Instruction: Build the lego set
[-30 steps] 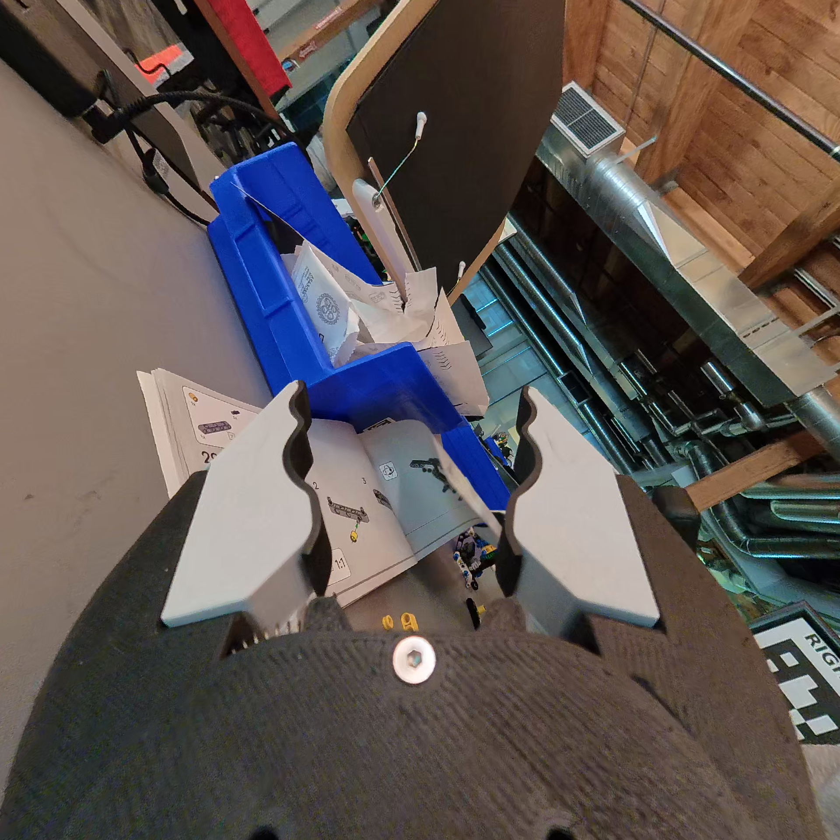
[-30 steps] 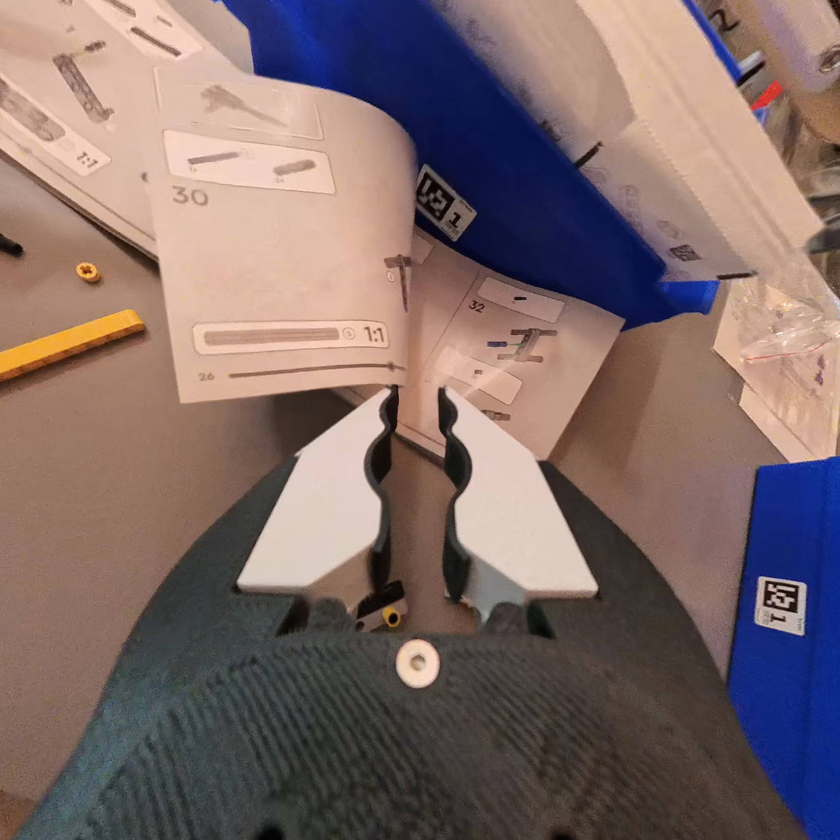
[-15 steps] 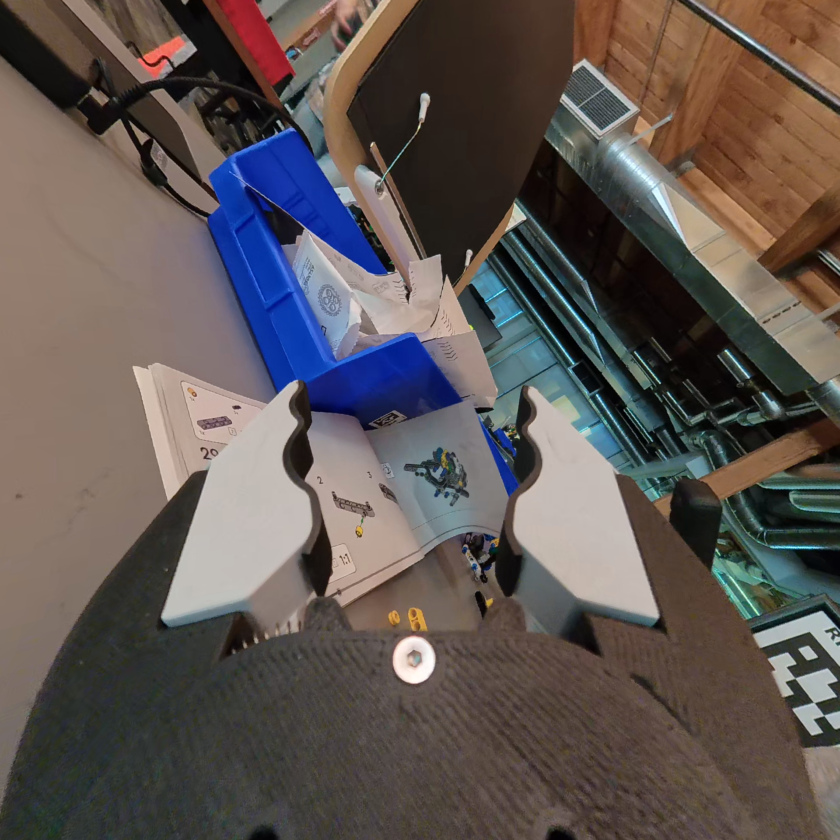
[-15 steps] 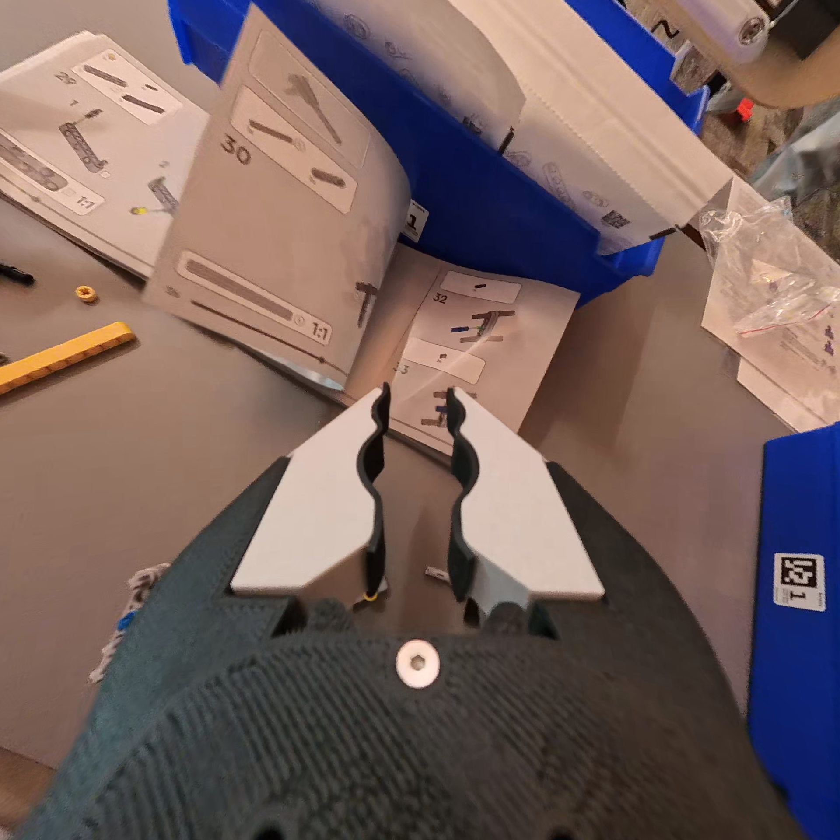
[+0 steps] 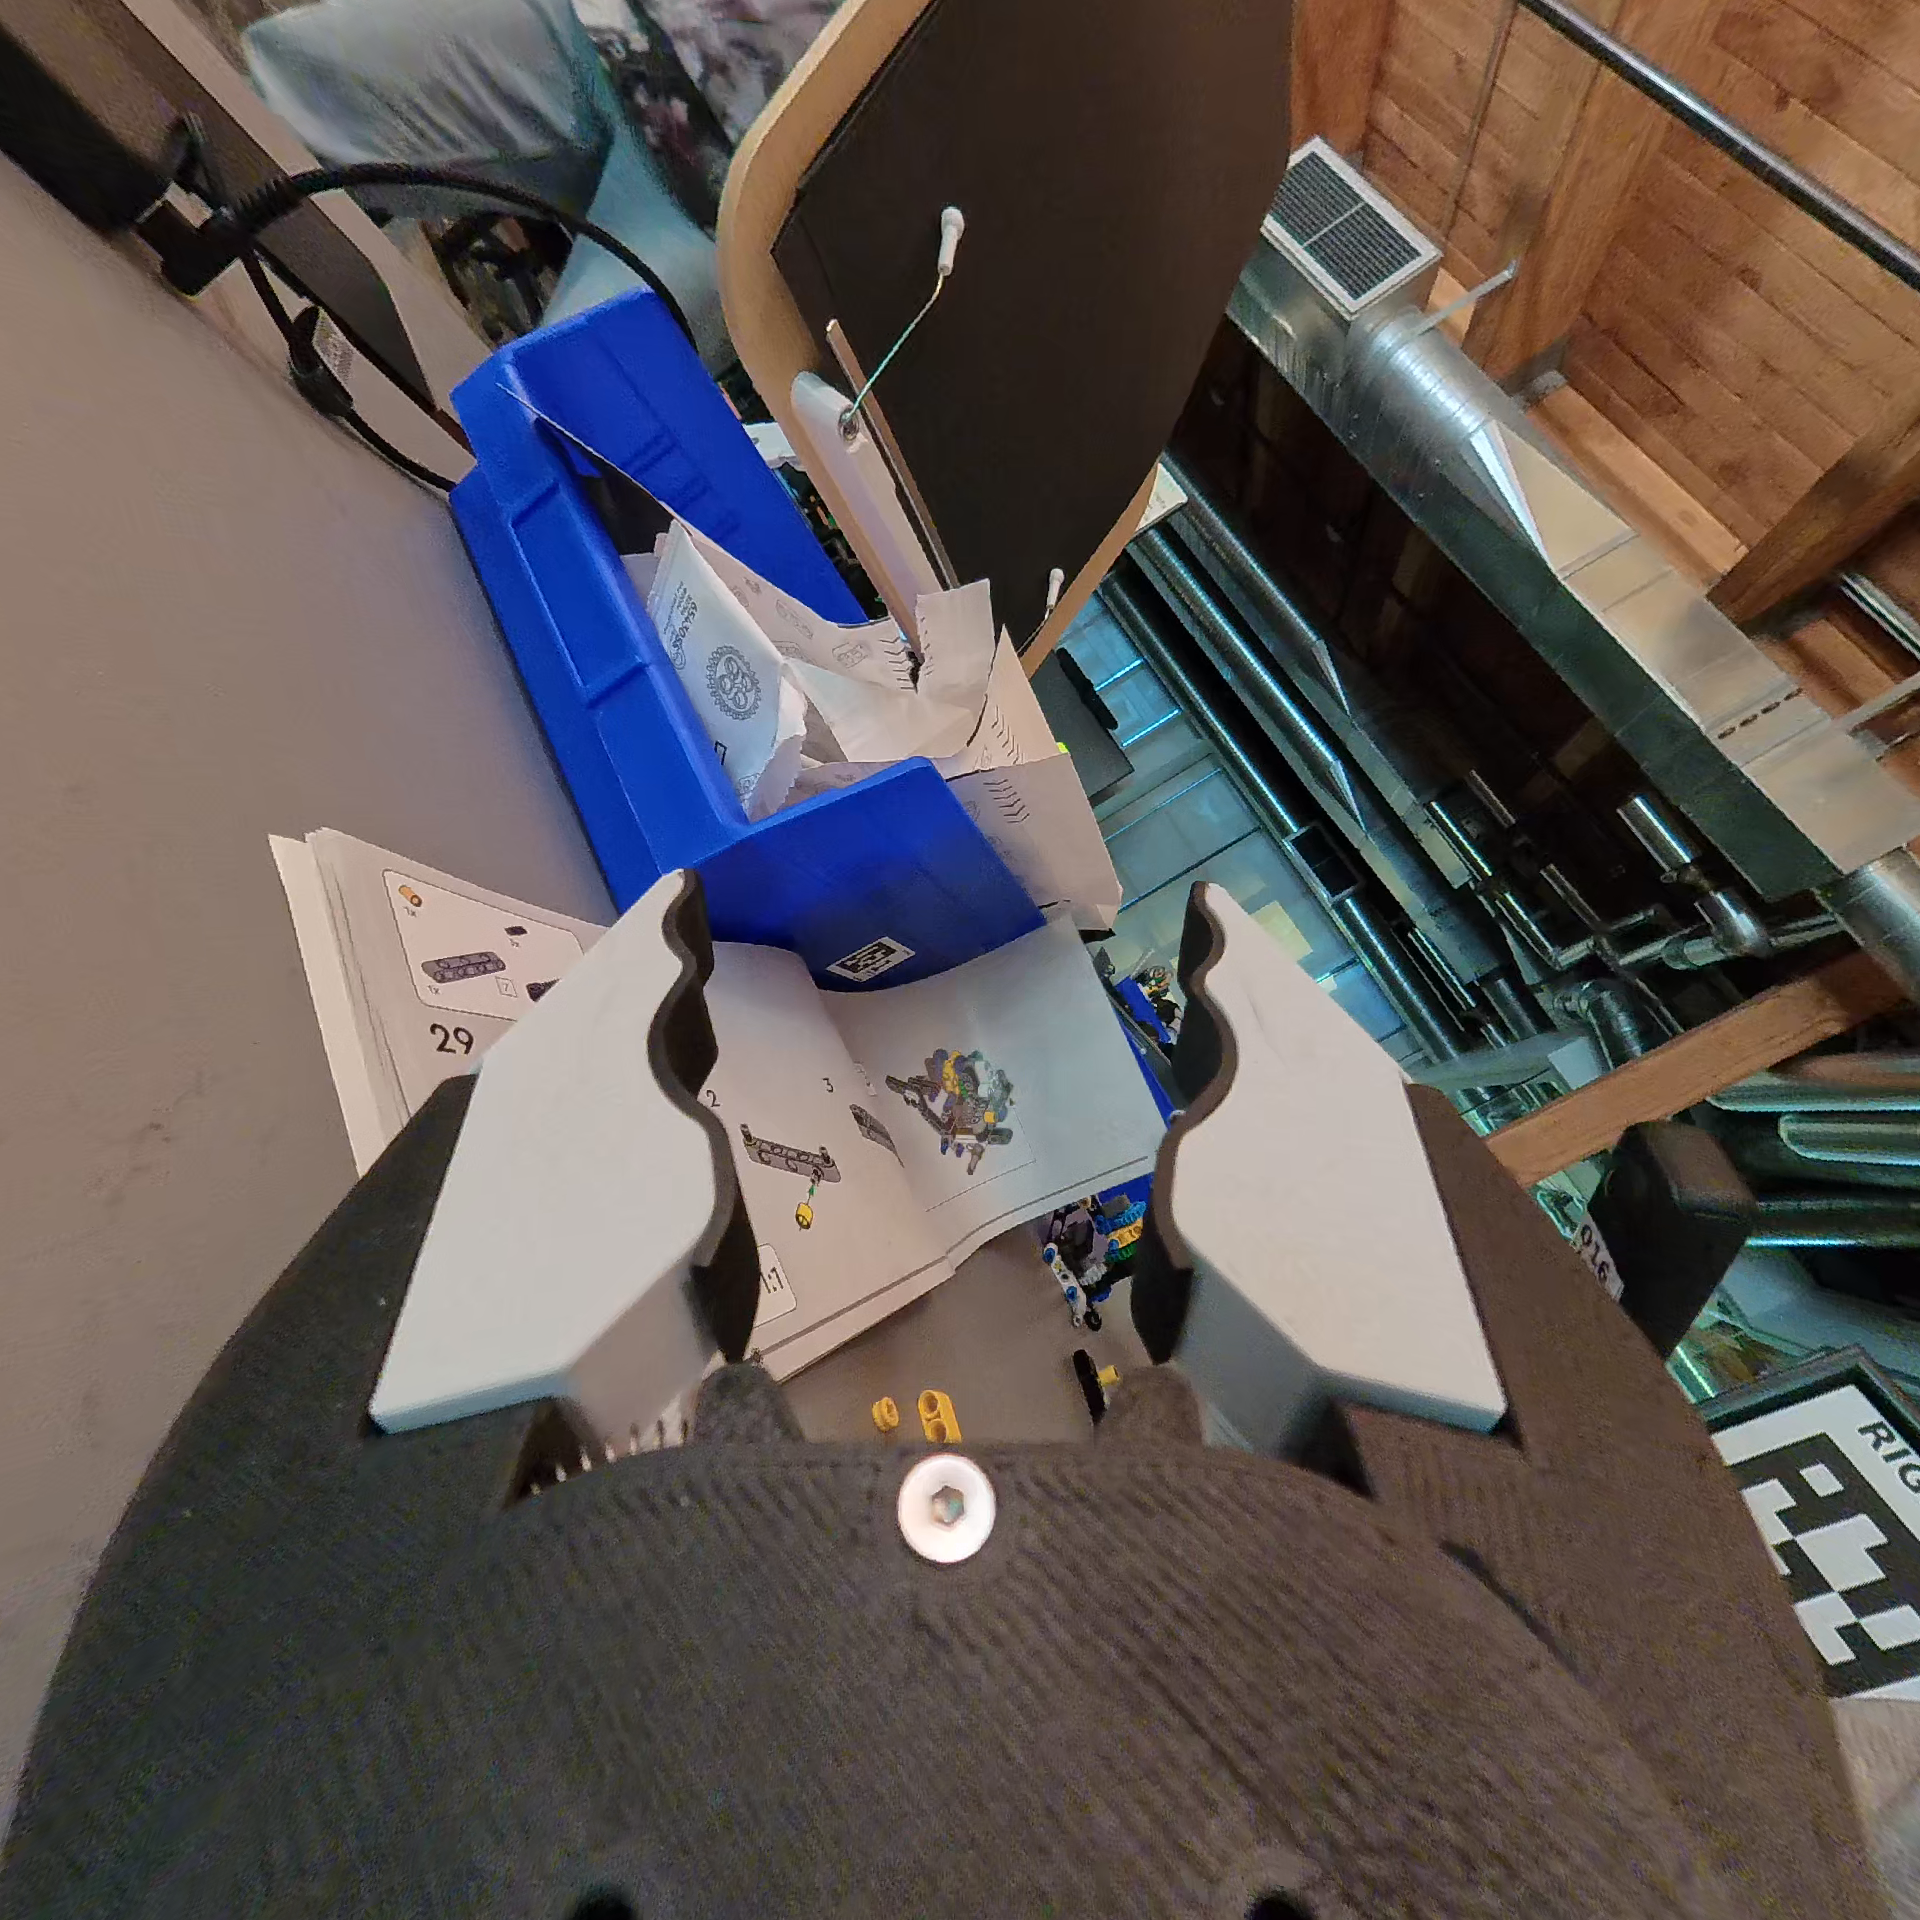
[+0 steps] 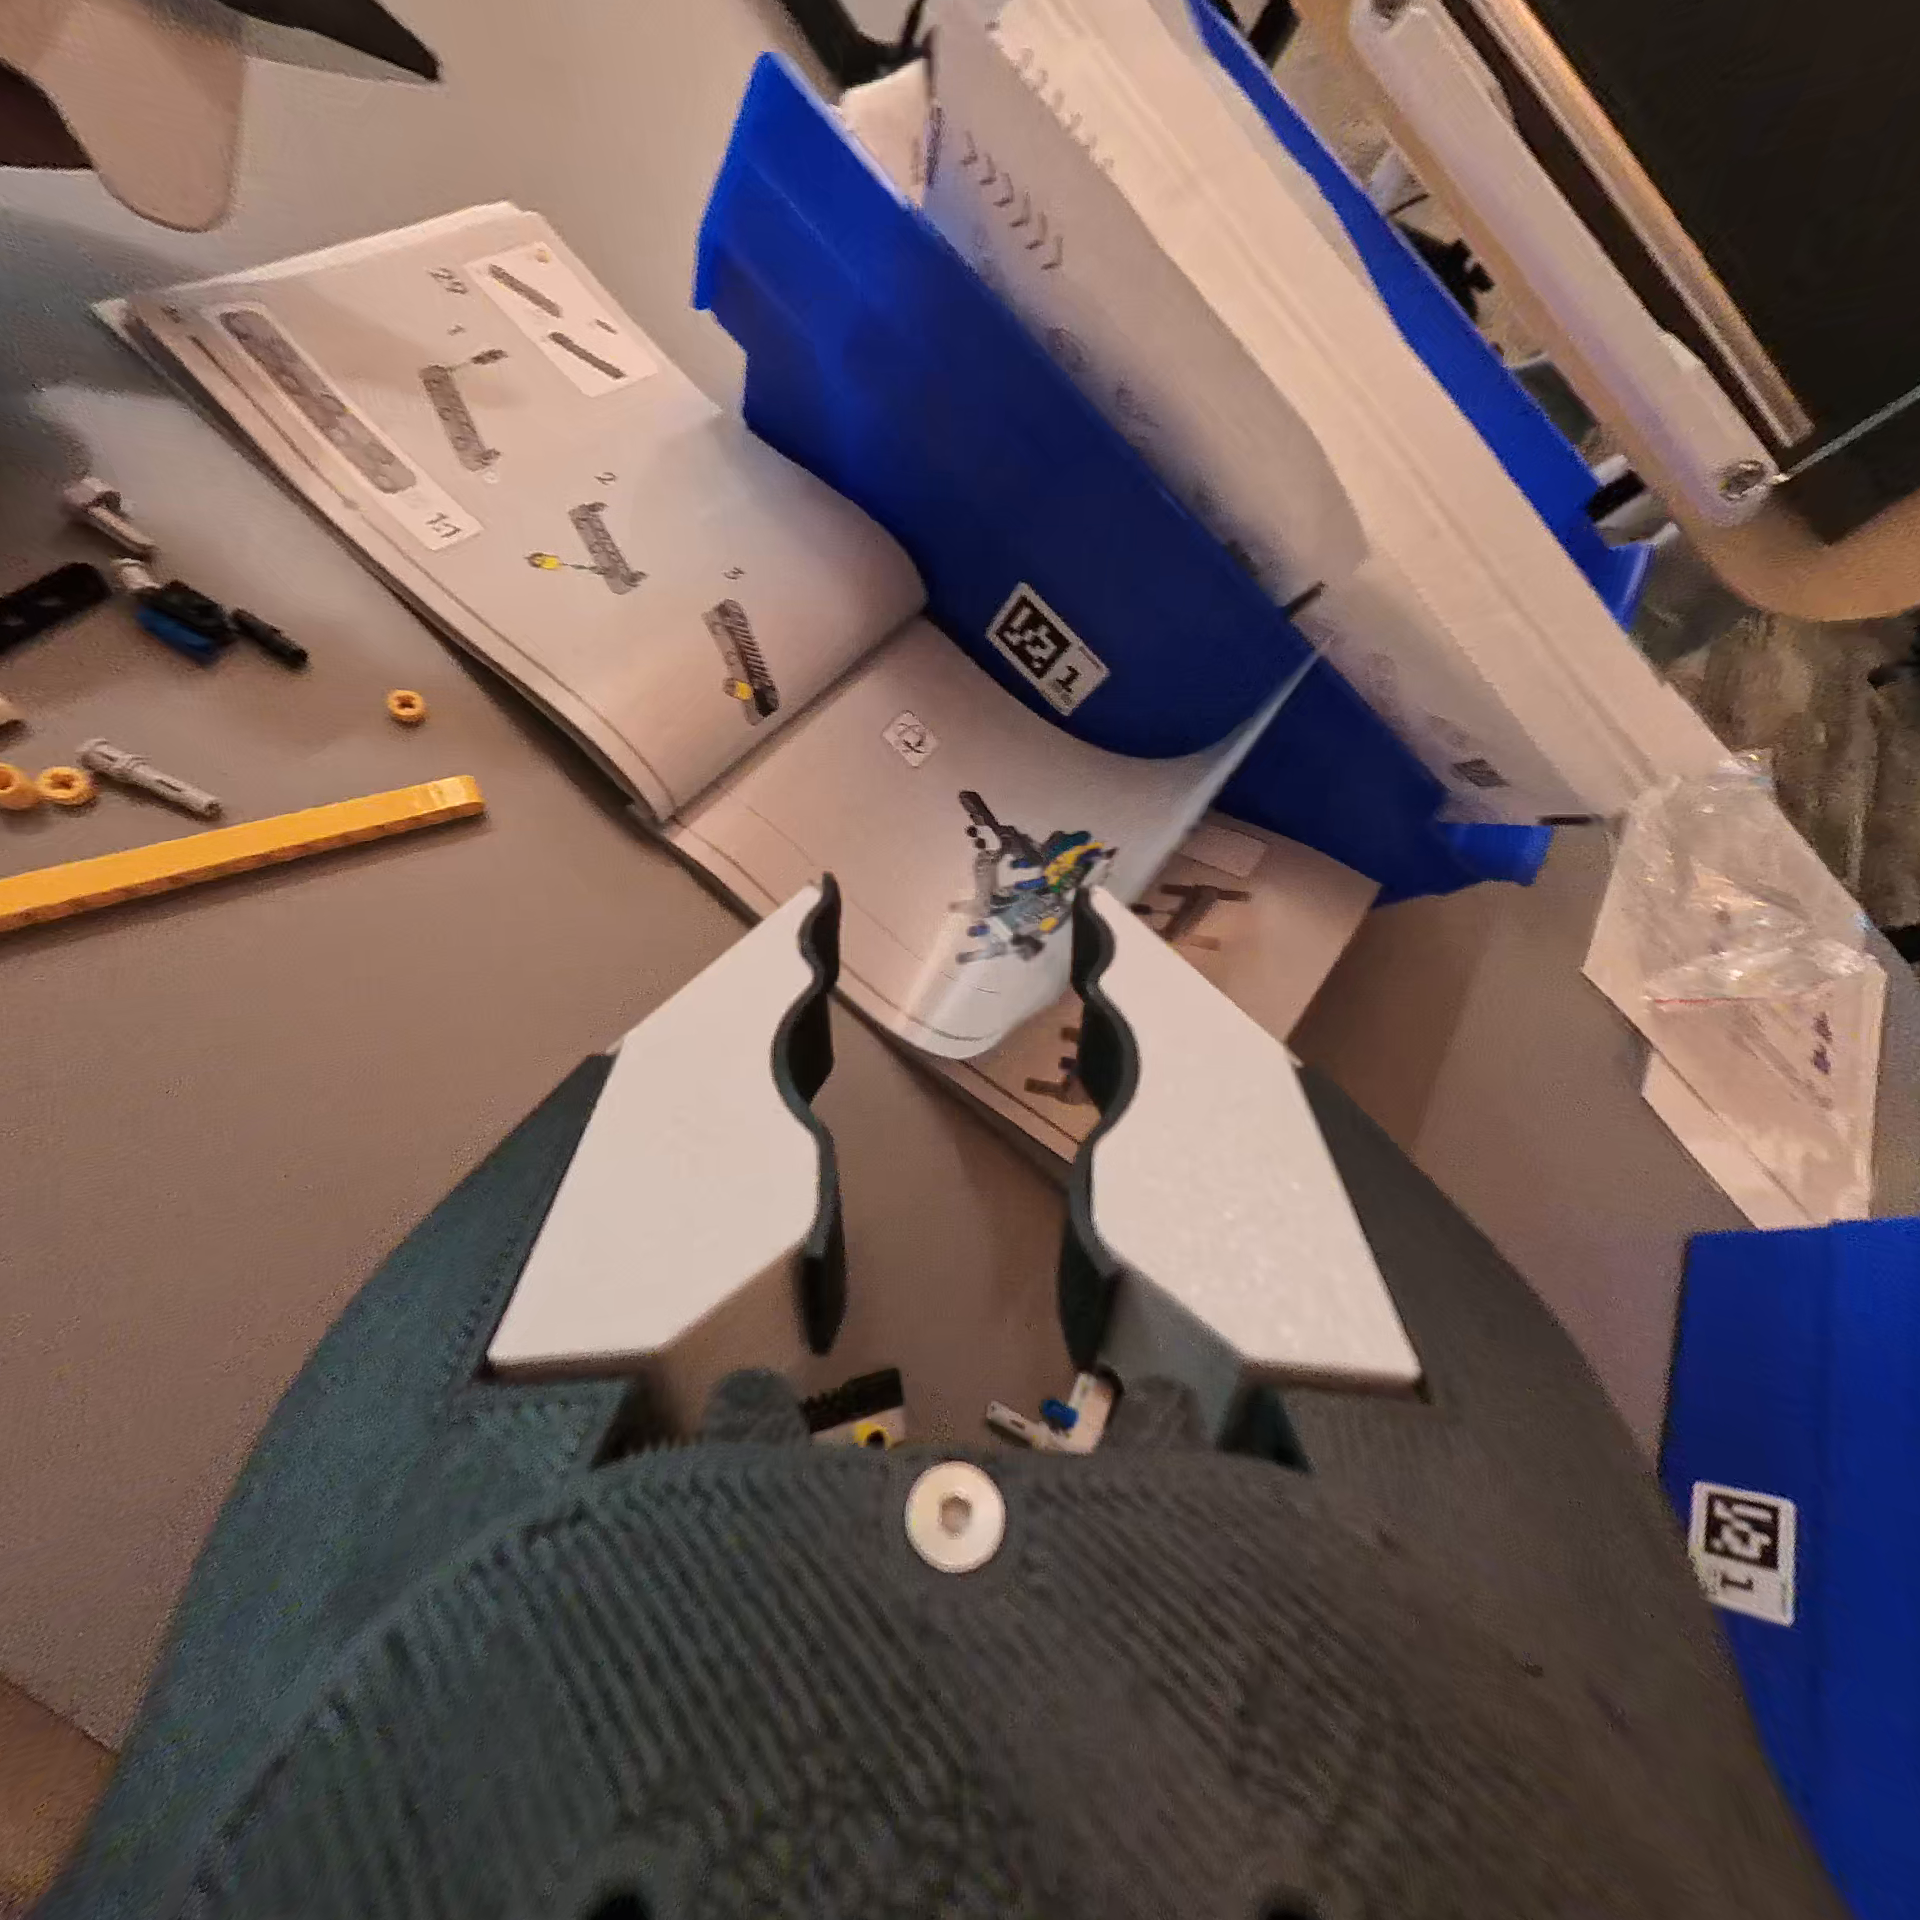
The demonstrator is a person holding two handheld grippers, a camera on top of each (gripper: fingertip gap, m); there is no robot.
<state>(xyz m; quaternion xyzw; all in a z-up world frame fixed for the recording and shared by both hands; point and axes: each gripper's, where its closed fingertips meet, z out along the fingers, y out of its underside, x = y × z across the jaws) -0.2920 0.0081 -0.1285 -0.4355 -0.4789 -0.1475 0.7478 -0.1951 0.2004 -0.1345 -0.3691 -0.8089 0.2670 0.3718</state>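
The instruction booklet (image 6: 582,499) lies open on the grey table against a blue bin (image 6: 987,468). Its right page, with a picture of the model, curls up at the edge. My right gripper (image 6: 956,899) is open and empty, its tips just above that curled page. My left gripper (image 5: 945,914) is wide open and empty, above the booklet (image 5: 831,1143). A long yellow beam (image 6: 239,847), yellow bushes (image 6: 408,704), grey pins (image 6: 145,774) and blue and black parts (image 6: 187,618) lie left of the booklet. A small partly built model (image 5: 1091,1236) sits by the left gripper's right finger.
The blue bin (image 5: 623,582) is stuffed with paper bags. A second blue bin (image 6: 1808,1558) stands at the right, with a clear plastic bag (image 6: 1745,935) on papers behind it. A wooden chair back (image 5: 1018,260) rises beyond the bin, and a black cable (image 5: 364,312) runs along the table's far edge. About 20 cm separates my left fingertips from my right.
The lifted page has dropped back down to the right and now shows the model picture. My right gripper has opened wider and pulled back. The left gripper has stayed open.
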